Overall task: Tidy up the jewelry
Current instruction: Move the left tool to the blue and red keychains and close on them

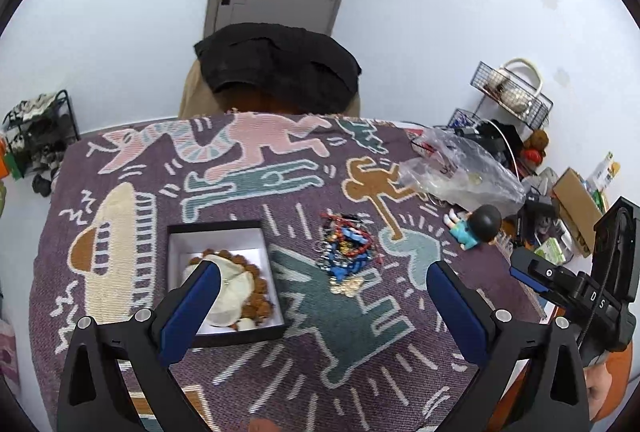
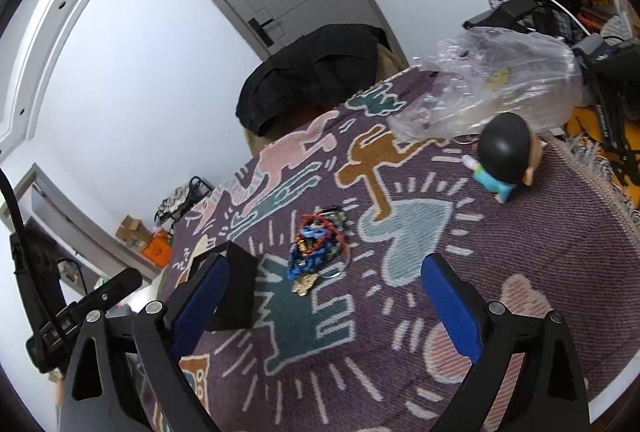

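A tangled pile of jewelry (image 1: 347,246), red, blue and gold beads and chains, lies on the patterned purple cloth (image 1: 280,192). It also shows in the right wrist view (image 2: 316,248). A black box with a white inside (image 1: 176,244) stands to its left and holds a brown bead bracelet (image 1: 260,284) and a white pouch (image 1: 234,286). The box's dark wall shows in the right wrist view (image 2: 240,292). My left gripper (image 1: 324,296) is open and empty above the cloth, just short of the pile. My right gripper (image 2: 324,292) is open and empty, near the pile.
A small figurine with a black head and blue shirt (image 1: 478,226) lies right of the pile, also in the right wrist view (image 2: 506,156). A clear plastic bag (image 1: 460,168) sits behind it. Clutter and wire baskets (image 1: 512,92) fill the right side. A chair with a black garment (image 1: 276,68) stands behind the table.
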`<state>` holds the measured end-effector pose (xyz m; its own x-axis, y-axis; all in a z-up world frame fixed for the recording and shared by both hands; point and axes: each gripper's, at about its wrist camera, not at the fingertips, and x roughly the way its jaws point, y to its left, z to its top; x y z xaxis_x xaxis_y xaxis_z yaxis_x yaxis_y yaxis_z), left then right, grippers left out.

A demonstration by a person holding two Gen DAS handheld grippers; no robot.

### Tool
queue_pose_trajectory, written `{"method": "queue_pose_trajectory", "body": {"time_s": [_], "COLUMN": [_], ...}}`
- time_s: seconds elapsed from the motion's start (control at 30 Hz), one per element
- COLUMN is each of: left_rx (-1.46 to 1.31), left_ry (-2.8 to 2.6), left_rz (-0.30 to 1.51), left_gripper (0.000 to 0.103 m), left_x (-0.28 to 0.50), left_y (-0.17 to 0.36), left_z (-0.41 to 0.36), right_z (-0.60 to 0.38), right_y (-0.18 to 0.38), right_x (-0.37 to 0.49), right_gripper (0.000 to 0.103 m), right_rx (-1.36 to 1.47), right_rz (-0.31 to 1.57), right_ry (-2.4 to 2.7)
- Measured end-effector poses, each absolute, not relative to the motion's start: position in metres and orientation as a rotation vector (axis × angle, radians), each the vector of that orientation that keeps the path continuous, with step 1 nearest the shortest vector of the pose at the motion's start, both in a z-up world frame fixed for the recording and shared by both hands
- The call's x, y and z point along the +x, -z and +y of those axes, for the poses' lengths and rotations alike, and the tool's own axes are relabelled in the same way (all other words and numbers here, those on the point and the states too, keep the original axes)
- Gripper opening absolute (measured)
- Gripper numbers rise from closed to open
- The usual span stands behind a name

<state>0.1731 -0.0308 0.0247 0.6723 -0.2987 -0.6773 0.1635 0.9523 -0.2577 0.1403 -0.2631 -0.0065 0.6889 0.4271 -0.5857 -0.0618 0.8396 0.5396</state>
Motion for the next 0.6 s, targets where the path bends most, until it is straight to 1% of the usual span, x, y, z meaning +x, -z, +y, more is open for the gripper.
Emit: {"method": "queue_pose_trajectory", "body": {"time_s": [0.27, 0.3, 0.33, 0.37, 0.4, 0.43, 0.47, 0.5, 0.53, 0.6], "left_rx": [-0.140, -0.138, -0.132, -0.123, -0.111, -0.102, -0.093, -0.085, -0.077, -0.068], "left_ry": [0.282, 0.288, 0.289, 0.291, 0.294, 0.297, 0.296, 0.296, 0.299, 0.302], "left_rz": [0.840, 0.843, 0.846, 0.851, 0.860, 0.870, 0.883, 0.896, 0.912, 0.940], "left_gripper": [0.103, 0.101, 0.097, 0.095, 0.088, 0.080, 0.076, 0.068, 0.064, 0.062], "left_x": [0.187, 0.189, 0.190, 0.192, 0.195, 0.198, 0.200, 0.203, 0.206, 0.212], "left_y": [-0.010, -0.008, -0.006, -0.005, -0.002, 0.001, 0.003, 0.006, 0.011, 0.019], "left_z": [-0.060, -0.064, -0.067, -0.071, -0.075, -0.079, -0.082, -0.085, -0.089, -0.094], "right_z": [-0.297, -0.301, -0.304, -0.307, -0.310, -0.311, -0.313, -0.315, -0.316, -0.317], "right_y": [0.025, 0.028, 0.029, 0.031, 0.034, 0.035, 0.039, 0.041, 0.043, 0.047], "right_x": [0.136, 0.136, 0.136, 0.136, 0.136, 0.136, 0.137, 0.138, 0.138, 0.139], "right_gripper": [0.097, 0.096, 0.094, 0.088, 0.084, 0.078, 0.075, 0.074, 0.073, 0.072], "right_rx": [0.556, 0.563, 0.567, 0.571, 0.575, 0.578, 0.586, 0.593, 0.596, 0.597], "right_rz": [0.783, 0.785, 0.784, 0.782, 0.784, 0.789, 0.799, 0.803, 0.804, 0.807], "right_ry": [-0.231, -0.228, -0.226, -0.224, -0.224, -0.227, -0.230, -0.233, -0.237, -0.240]}}
